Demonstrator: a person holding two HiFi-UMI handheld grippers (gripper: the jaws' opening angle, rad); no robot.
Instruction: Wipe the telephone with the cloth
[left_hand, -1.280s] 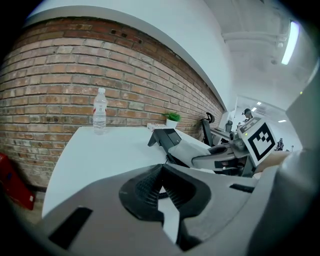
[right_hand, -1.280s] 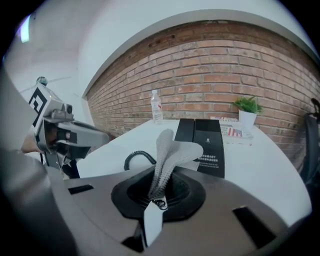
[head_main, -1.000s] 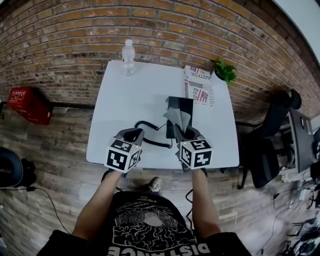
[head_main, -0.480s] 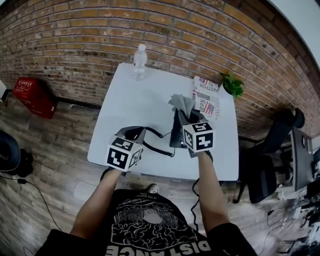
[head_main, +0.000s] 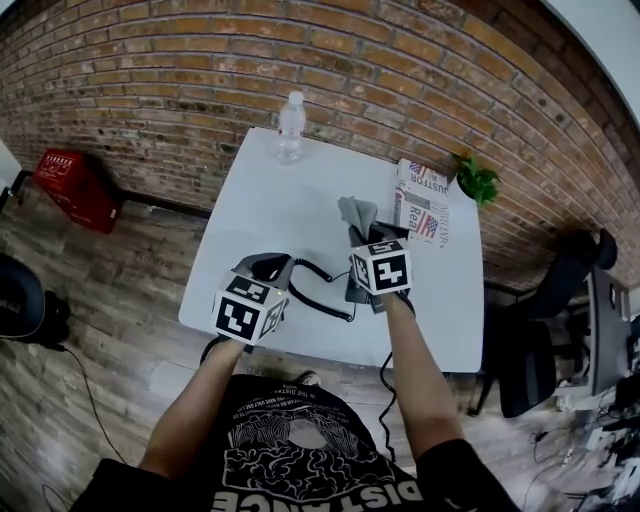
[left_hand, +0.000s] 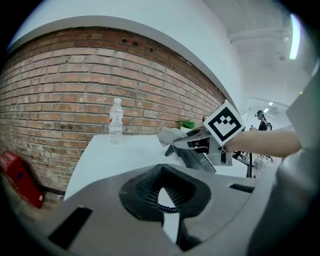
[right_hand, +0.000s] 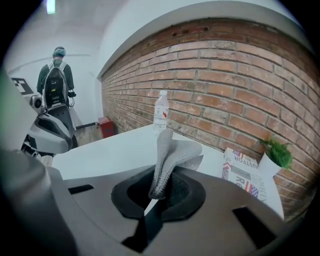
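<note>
Right claw (right_hand: 159, 192) is pinched on the cloth (right_hand: 169, 152). The cloth is grey, knit-textured and bunched, sticking up out of the pads over the far end of the telephone (left_hand: 199, 160); can't tell if they touch. The telephone is a black slab on the white worktop (head_main: 270, 200), mostly under the right gripper. Its coiled cord (head_main: 318, 290) runs left. Left claw (left_hand: 161, 172) is pressed together on nothing, beside the cord.

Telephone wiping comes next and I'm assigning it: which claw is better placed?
Right. The right claw is shut on the cloth and sits over the telephone. The left claw is shut, holds no cloth, and is off to the side by the cord.
</note>
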